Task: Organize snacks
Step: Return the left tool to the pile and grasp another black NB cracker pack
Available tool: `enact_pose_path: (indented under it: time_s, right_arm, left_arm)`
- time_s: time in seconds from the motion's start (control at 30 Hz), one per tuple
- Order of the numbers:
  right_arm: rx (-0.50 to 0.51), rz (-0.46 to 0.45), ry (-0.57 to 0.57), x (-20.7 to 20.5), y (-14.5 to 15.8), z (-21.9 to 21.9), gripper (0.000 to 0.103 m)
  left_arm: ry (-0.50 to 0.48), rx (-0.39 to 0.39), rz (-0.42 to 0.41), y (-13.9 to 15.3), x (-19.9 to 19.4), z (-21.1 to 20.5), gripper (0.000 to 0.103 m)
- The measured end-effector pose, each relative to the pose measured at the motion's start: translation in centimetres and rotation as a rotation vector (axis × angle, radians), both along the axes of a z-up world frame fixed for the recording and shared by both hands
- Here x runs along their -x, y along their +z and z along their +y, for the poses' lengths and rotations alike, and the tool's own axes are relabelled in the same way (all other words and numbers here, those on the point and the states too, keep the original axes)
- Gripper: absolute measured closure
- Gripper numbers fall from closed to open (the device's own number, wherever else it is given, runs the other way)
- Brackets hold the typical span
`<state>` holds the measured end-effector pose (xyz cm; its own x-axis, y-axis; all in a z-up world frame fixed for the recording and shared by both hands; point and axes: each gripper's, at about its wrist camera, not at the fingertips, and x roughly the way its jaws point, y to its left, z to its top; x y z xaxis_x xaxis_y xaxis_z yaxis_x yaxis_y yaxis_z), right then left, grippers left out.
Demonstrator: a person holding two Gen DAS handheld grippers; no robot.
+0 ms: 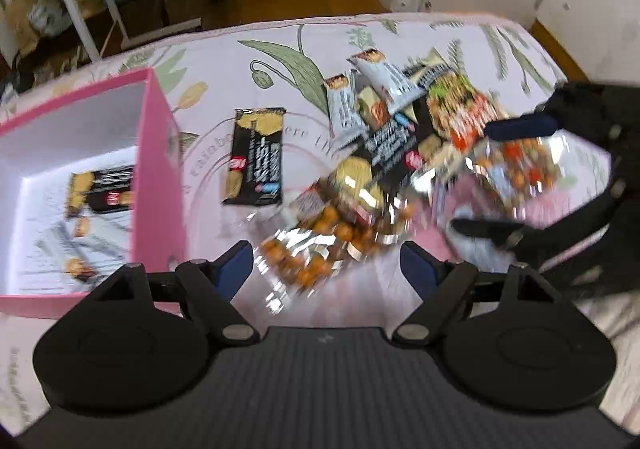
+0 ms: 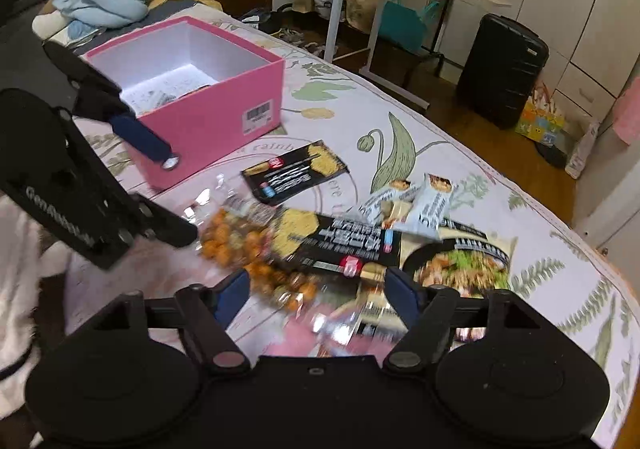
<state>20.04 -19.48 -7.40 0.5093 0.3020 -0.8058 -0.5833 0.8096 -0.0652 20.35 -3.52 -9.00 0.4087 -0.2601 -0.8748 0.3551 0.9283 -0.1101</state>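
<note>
Left wrist view looks down on a bed (image 1: pixel 248 37) with a floral cover, where a heap of snacks (image 1: pixel 400 137) lies to the right of a pink box (image 1: pixel 160 153). The left tongs (image 1: pixel 328 265) stand wide with nothing between them, poised over a clear bag of orange balls (image 1: pixel 320 245) at the near edge of the heap. One black packet (image 1: pixel 256 157) lies apart, between box and heap. Another black packet (image 1: pixel 104 189) lies inside the box on its white floor. The right tongs (image 1: pixel 504 177) enter from the right, spread wide around a clear crinkly bag (image 1: pixel 516 165); blur hides whether they touch it.

Right wrist view shows the right tongs (image 2: pixel 316 297) wide over the heap's blurred near packets, a noodle pack (image 2: pixel 460 261) just beyond them. Two pale bars (image 2: pixel 416 201) lie on the heap's far side. A black suitcase (image 2: pixel 500 69) stands on the floor beyond the bed.
</note>
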Motion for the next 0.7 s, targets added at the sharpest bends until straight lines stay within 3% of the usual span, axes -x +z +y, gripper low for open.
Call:
enact_pose_path:
  time_s: [0.13, 0.33, 0.47, 0.7]
  right_arm:
    - [-0.037, 0.012, -0.033, -2.8, -1.9, -0.8, 0.018]
    - [-0.161, 0.136, -0.114, -5.0, -5.2, -2.7, 0.015]
    - [-0.176, 0.122, -0.100, -4.9, -6.5, -2.9, 0.010]
    - [-0.157, 0.098, -0.073, -4.6, -6.6, -2.3, 0.008]
  left_arm:
    - [0.118, 0.094, 0.036, -2.3, -3.3, -0.7, 0.037]
    - [0.178, 0.174, 0.127, -5.8, -4.9, -0.3, 0.046]
    - [0.210, 0.255, 0.199, -7.7, -5.3, 0.1, 0.046]
    - [0.206, 0.240, 0.118, -7.6, -4.3, -0.7, 0.053]
